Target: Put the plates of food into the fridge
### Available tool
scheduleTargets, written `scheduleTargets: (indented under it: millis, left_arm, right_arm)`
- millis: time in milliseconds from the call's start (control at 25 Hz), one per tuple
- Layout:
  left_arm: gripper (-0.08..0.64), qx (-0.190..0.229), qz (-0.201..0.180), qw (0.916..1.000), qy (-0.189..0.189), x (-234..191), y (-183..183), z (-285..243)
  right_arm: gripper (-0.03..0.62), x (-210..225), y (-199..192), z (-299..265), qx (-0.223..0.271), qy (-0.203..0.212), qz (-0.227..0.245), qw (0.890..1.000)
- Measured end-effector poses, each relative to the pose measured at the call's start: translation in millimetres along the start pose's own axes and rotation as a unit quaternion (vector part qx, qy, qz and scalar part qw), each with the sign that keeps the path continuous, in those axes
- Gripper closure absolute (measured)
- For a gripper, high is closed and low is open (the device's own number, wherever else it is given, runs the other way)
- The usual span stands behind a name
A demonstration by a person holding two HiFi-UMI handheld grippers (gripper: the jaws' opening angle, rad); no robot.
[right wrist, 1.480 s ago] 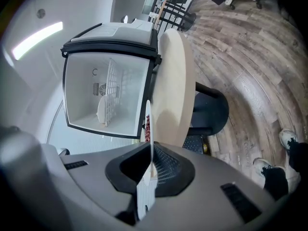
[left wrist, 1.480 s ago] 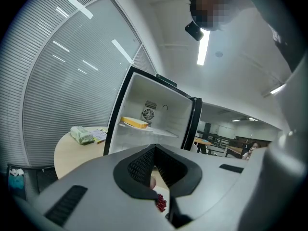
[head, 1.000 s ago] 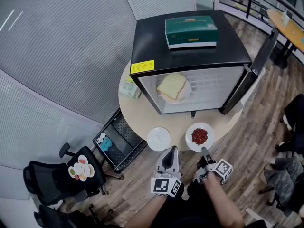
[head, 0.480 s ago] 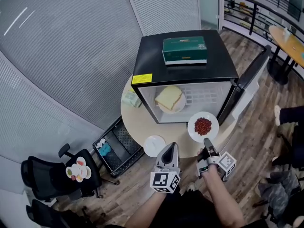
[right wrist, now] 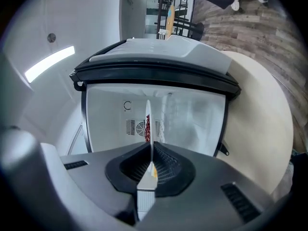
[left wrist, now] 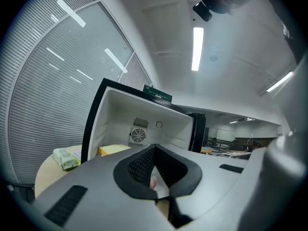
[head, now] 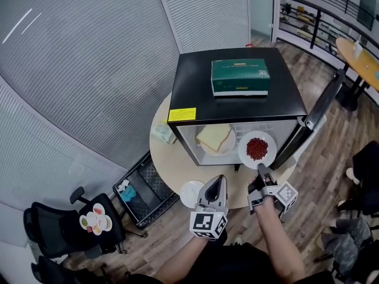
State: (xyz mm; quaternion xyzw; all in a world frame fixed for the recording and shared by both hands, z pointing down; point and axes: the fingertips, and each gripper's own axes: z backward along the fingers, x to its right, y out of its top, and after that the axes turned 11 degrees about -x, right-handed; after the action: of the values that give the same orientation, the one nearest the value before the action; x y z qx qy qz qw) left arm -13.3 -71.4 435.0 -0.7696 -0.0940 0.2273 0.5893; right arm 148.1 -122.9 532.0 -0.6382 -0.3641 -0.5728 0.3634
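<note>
White china is what gets clamped here: a round plate (head: pixel 270 156) with a small heap of dark red food (head: pixel 256 148) piled at its centre, and a broad bare rim left all round it. It is held by the right tongs (head: pixel 260 169), which are closed on the near edge of the rim. The plate is carried in the air at the mouth of the open fridge (head: pixel 195 81), on the right-hand side of the opening. Whether its far edge is past the threshold cannot be told.

Being round, the plate shows no long axis. From the head view its face is seen turned up, and it is kept roughly level. In the right gripper view the plate (right wrist: pixel 148 110) is caught edge-on as a thin white line. It runs straight out from the right tongs (right wrist: pixel 150 150) toward the fridge's back wall, with the red food (right wrist: pixel 147 128) seen on one side of it.

Just left of it, a second plate (head: pixel 228 149) with a slice of pale bread (head: pixel 214 137) is seen inside the fridge. The left tongs (head: pixel 219 179) are held low over the front of the round tabletop (head: pixel 172 158), closed together at their tips (left wrist: pixel 155 148). An empty white dish (head: pixel 190 194) is seen on the tabletop beside them. A green box (head: pixel 240 77) is laid flat on the fridge's black top, and the door (head: pixel 323 114) is swung wide open to the right.
</note>
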Motion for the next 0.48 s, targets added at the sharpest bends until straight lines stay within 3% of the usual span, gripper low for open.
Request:
scheduleTargets:
  millis: [480]
  left_arm:
    - [0.556, -0.007, 0.004, 0.9994, -0.033, -18.8, 13.4, -40.6]
  right_arm:
    - [0.574, 14.0, 30.1, -46.1, 0.032, -0.024, -0.020, 0.999]
